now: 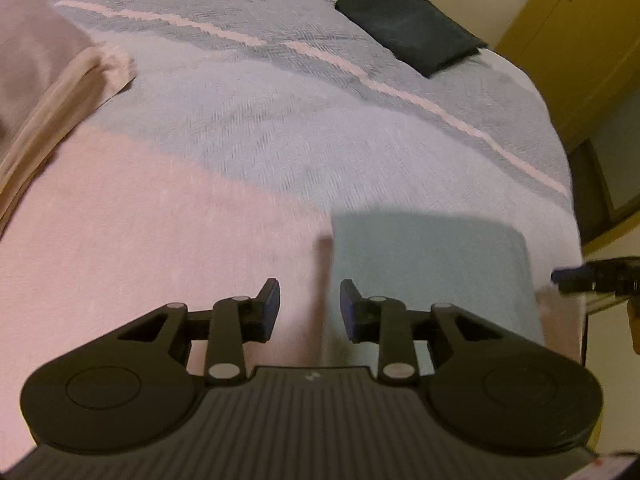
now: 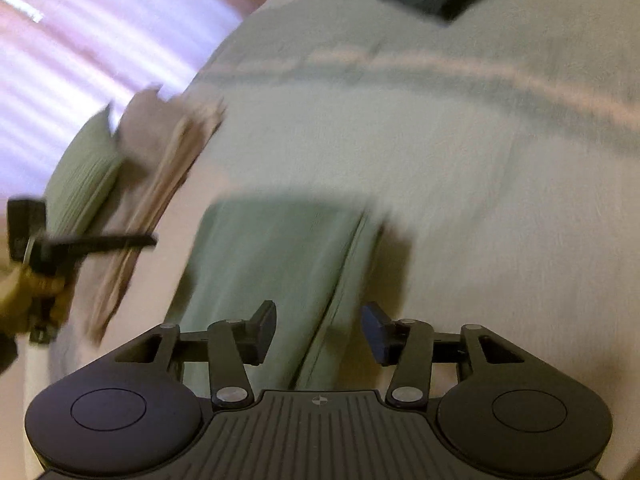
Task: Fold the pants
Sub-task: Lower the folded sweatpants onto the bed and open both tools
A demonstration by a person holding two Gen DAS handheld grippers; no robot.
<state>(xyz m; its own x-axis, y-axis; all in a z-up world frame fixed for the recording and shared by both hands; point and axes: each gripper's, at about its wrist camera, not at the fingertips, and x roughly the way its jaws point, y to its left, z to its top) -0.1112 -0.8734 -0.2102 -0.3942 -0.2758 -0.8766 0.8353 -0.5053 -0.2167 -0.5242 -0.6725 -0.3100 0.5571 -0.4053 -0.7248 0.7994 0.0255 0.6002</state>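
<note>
A bed (image 1: 248, 128) with a grey-and-pink striped cover fills both views. The pants (image 1: 432, 264), pale green and folded into a block, lie on the bed's near part. A dark folded cloth (image 1: 408, 32) sits far beyond the pants. The left gripper (image 1: 309, 309) and right gripper (image 2: 319, 330) hover over the pants, jaws wide and empty.

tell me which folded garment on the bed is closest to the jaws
The light green folded pants, lying right under both open grippers: left gripper, right gripper. The dark folded garment lies at the far edge of the bed, and the beige one off to the left.
</note>
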